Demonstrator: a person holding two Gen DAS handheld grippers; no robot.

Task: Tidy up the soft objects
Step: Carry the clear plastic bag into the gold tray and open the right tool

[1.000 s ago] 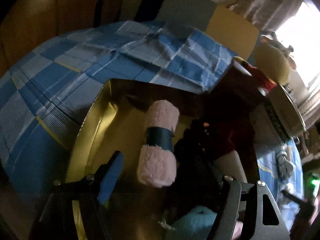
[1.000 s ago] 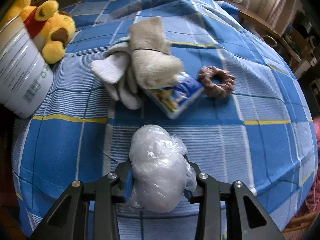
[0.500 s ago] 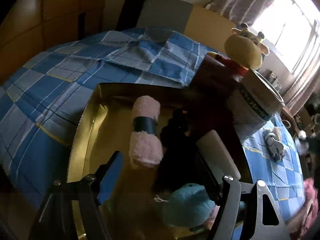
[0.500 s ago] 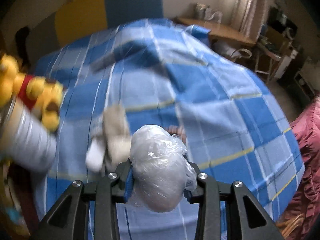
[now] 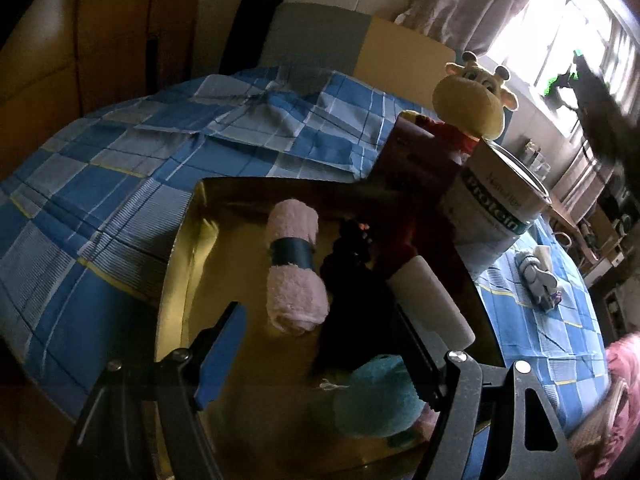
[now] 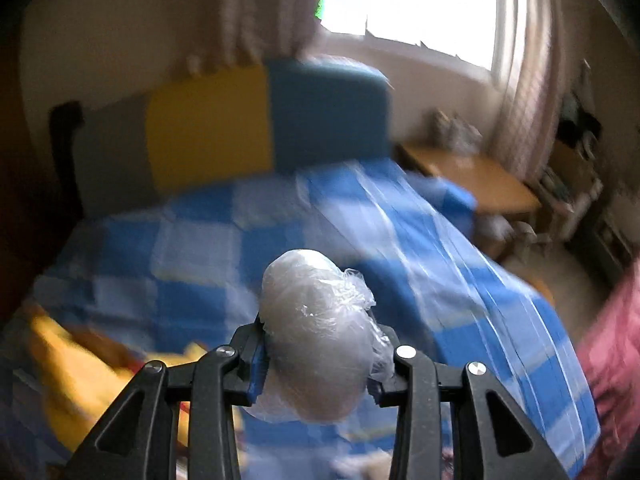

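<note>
My left gripper [image 5: 320, 356] is open and empty above a gold tray [image 5: 180, 248] on the bed. In the tray lie a rolled pink towel [image 5: 294, 276] with a dark band, a dark soft item [image 5: 352, 280], a white roll [image 5: 432, 304] and a teal plush [image 5: 376, 400]. My right gripper [image 6: 320, 364] is shut on a white ball wrapped in clear plastic [image 6: 316, 332], held in the air above the blue checked bed [image 6: 200, 248]. The right wrist view is blurred.
A yellow plush giraffe [image 5: 472, 100] and a white canister [image 5: 500, 204] stand right of the tray. Grey socks and a small packet [image 5: 540, 280] lie on the bedspread at far right. A wooden desk [image 6: 472, 176] stands beside the bed under the window.
My right gripper has lifted the plastic-wrapped ball off the bed and tilted up toward the window. My left gripper has pulled back and up, so more of the tray and the teal plush show.
</note>
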